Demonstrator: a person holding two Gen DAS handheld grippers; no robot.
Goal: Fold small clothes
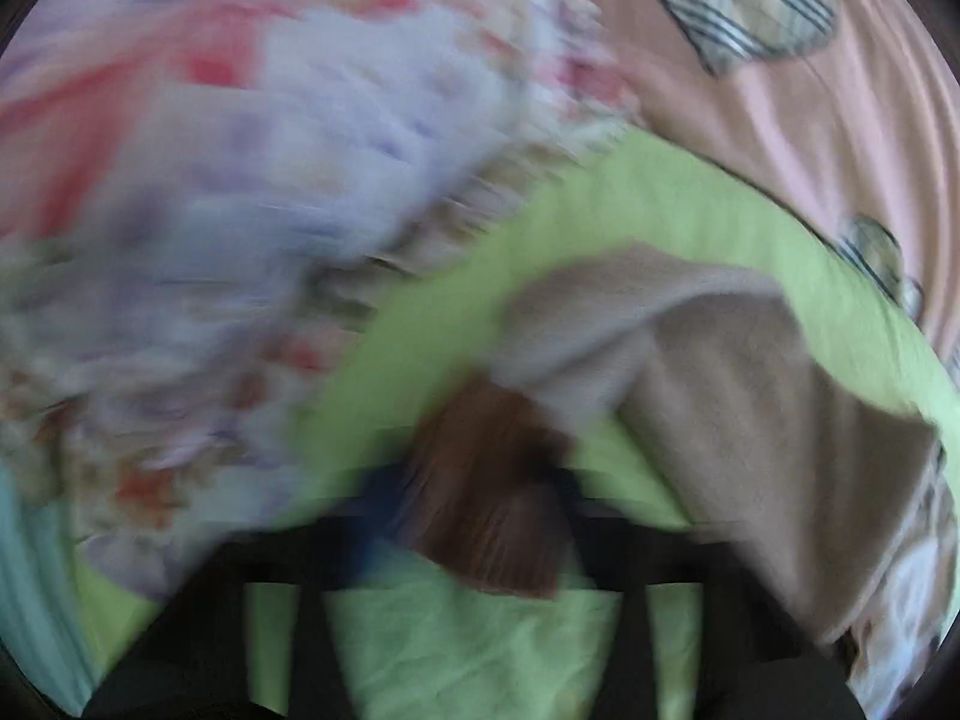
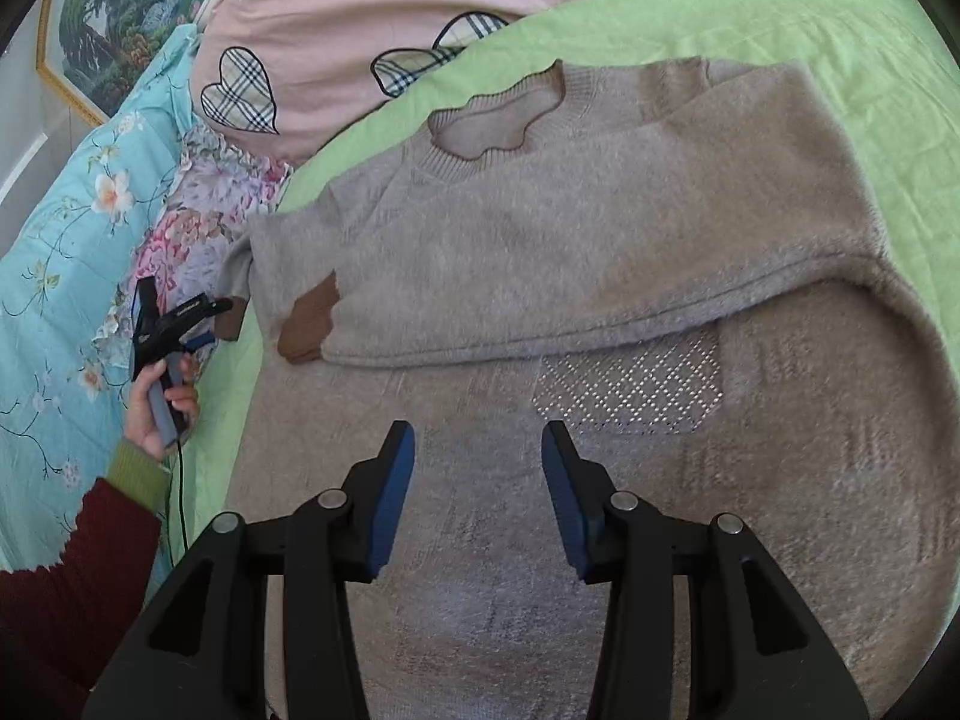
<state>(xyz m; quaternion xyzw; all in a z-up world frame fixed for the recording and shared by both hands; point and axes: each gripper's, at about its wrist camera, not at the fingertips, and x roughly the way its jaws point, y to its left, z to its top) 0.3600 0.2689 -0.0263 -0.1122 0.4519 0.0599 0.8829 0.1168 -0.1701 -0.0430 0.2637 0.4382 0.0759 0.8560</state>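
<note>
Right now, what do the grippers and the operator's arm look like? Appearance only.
Right gripper: black plastic fingers, blue pads, silver pivot pins. Left gripper: black body with small white lettering, grey-blue handle, thin black cable. Left hand bare; dark red knit sleeve with green cuff.
</note>
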